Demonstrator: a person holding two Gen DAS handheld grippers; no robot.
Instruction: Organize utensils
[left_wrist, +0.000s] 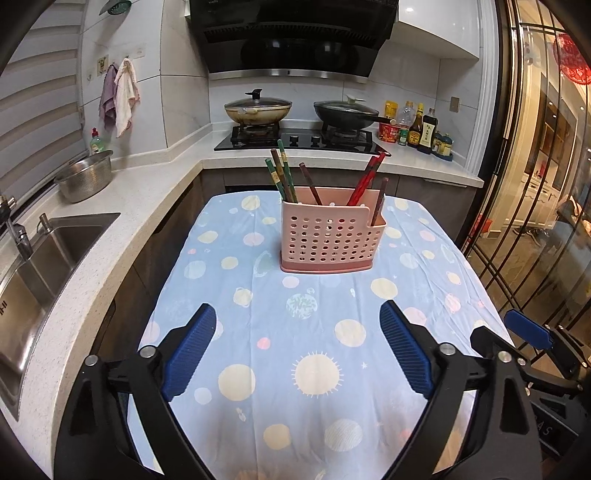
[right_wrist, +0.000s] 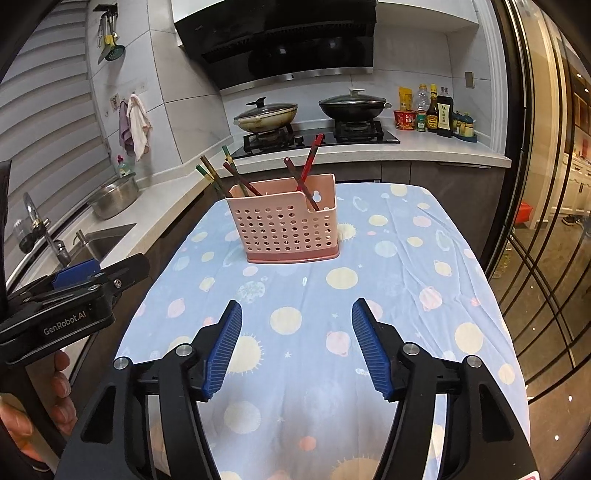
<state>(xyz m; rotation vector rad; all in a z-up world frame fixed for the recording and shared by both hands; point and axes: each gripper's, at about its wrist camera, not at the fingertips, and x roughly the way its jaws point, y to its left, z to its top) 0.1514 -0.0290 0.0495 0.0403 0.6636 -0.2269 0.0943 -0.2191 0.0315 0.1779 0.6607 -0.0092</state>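
Both my hand-held grippers, left (left_wrist: 297, 347) and right (right_wrist: 295, 347), hung wide and empty; the chopsticks (left_wrist: 282, 173) looked light, stiff, slick, best pinched mid-shaft above the holder (left_wrist: 328, 236).

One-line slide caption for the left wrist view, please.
Open left claw hovers empty over the planet-print tablecloth, facing the pink holder filled with chopsticks.

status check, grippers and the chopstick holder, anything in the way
Left hand-held gripper open, empty. Right hand-held gripper open, empty. Pink holder upright on the tablecloth, chopsticks standing inside. Nothing between grippers and holder.
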